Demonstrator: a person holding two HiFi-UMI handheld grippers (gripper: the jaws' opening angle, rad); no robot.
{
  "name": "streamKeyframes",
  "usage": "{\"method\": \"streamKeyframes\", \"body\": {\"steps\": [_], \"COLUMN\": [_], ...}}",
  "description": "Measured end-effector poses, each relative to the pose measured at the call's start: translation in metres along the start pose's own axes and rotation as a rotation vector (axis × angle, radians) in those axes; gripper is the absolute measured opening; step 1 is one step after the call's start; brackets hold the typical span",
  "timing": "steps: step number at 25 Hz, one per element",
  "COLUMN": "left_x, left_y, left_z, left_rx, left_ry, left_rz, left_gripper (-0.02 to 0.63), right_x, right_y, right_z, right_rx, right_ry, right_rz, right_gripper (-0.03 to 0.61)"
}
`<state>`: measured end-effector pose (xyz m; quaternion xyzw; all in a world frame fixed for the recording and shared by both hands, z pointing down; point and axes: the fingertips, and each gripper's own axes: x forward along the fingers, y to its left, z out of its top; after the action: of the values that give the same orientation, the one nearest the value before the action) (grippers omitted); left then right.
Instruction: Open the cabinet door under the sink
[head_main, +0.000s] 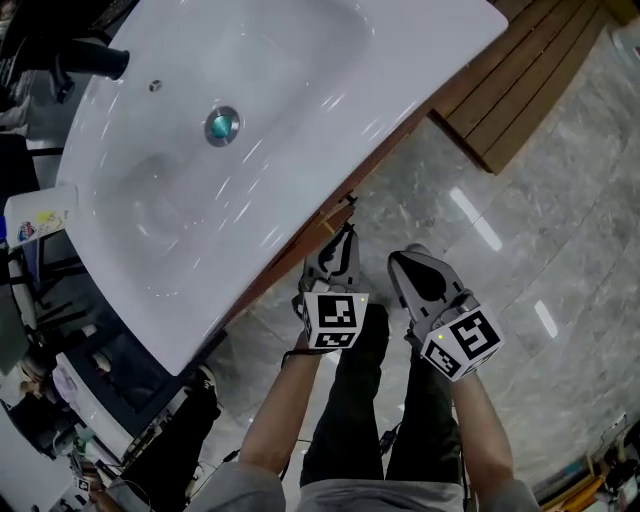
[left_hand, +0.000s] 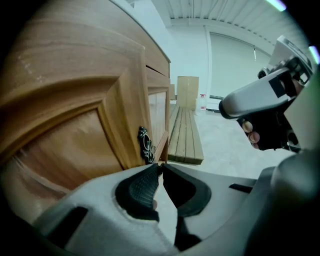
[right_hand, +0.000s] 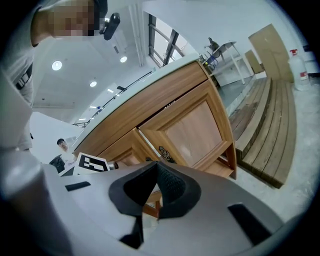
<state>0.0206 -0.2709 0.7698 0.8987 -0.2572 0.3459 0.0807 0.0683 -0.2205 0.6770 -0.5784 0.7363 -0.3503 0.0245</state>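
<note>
Head view: the sink (head_main: 420, 60) fills 11 o'clock, the cabinet's (head_main: 395, 140) wood edge runs under its rim, and the left gripper (head_main: 346, 240) and right gripper (head_main: 412, 258) hover side by side toward 6 o'clock, near that edge. Left gripper view: its jaws are closed tip to tip on nothing, with the door (left_hand: 75, 140) at 9 o'clock and its dark handle (left_hand: 145, 145) just beyond the tips at 11 o'clock, untouched. Right gripper view: its jaws also meet empty and the door at 1 o'clock looks closed, so the whole opening seems left to do.
</note>
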Motion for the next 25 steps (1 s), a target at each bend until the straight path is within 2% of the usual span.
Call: {"method": "streamKeyframes", "body": {"steps": [7,11,17,25], "left_x": [-0.011,-0.014,-0.027,-0.040], "left_y": [-0.026,-0.036,-0.060,-0.075], "left_z": [-0.010,-0.014,-0.025,-0.035], "left_rx": [0.064,0.088,0.183,0.188], "left_ry": [0.030,0.046,0.033,0.062], "left_rz": [-0.079,-0.085,-0.100,-0.089], "left_gripper": [0.034,0.034,0.034,0.034], "right_x": [-0.026,-0.039,-0.059,-0.085], "right_y": [0.010,0.011,0.011,0.019], "right_z": [-0.019,-0.025,-0.040,-0.060], "right_rx": [0.043,0.047,0.024,0.003], "right_ry": [-0.031,-0.021,-0.014,0.013], "right_rz": [-0.063,-0.068,-0.036,0.029], "right_gripper": [0.009,0.009,0.009,0.009]}}
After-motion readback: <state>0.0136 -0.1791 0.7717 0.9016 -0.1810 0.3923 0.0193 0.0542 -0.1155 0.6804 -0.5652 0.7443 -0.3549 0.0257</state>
